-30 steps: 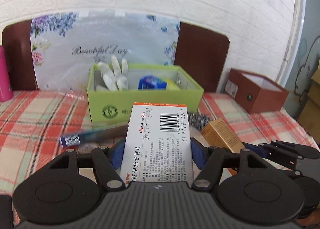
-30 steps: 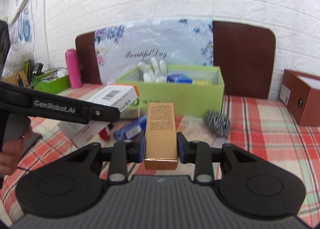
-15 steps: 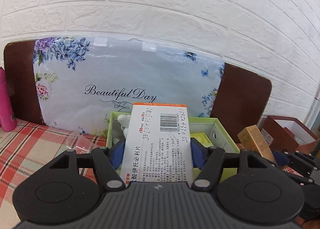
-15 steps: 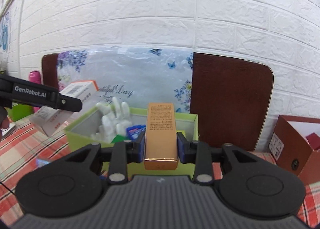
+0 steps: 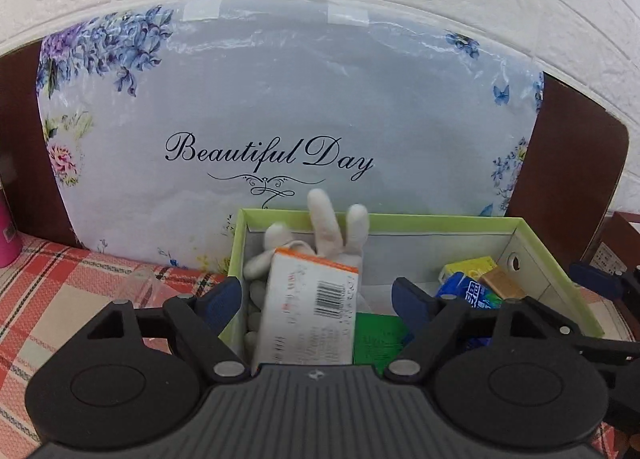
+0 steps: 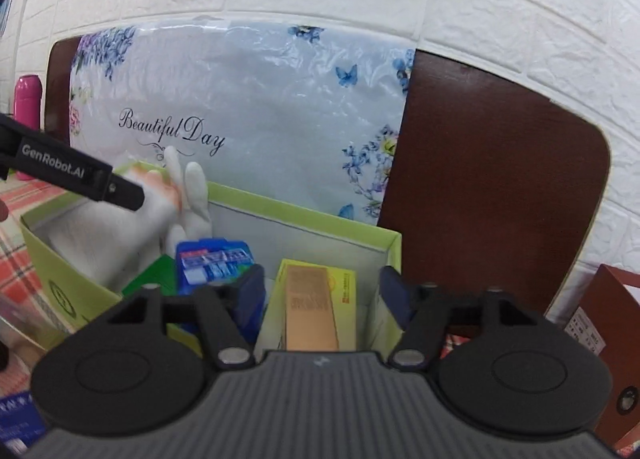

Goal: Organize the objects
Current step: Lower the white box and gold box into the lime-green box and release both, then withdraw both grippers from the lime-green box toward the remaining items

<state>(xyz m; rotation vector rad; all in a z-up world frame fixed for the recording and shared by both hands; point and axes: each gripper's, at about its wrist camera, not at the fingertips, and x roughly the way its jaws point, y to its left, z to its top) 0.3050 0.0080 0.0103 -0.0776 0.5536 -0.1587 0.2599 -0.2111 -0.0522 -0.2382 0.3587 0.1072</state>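
Note:
My left gripper (image 5: 316, 295) is open over the left part of the green box (image 5: 556, 259). The white medicine carton (image 5: 308, 311) with an orange edge and barcode lies loose between the fingers, tilted, inside the box against the white glove (image 5: 332, 227). My right gripper (image 6: 320, 291) is open over the right end of the green box (image 6: 304, 223). The gold carton (image 6: 310, 307) lies free between its fingers on a yellow pack (image 6: 344, 287); it also shows in the left wrist view (image 5: 502, 285). A blue pack (image 6: 214, 261) and a green pack (image 5: 378, 339) lie in the box too.
A floral "Beautiful Day" bag (image 5: 280, 119) leans on a brown board (image 6: 488, 179) behind the box. A pink bottle (image 6: 26, 99) stands at far left. A brown box (image 6: 600, 343) sits at right. A plaid tablecloth (image 5: 48, 299) covers the table.
Both grippers moved forward over the green box and opened. The white medicine carton and the gold carton dropped out of the fingers into the box.

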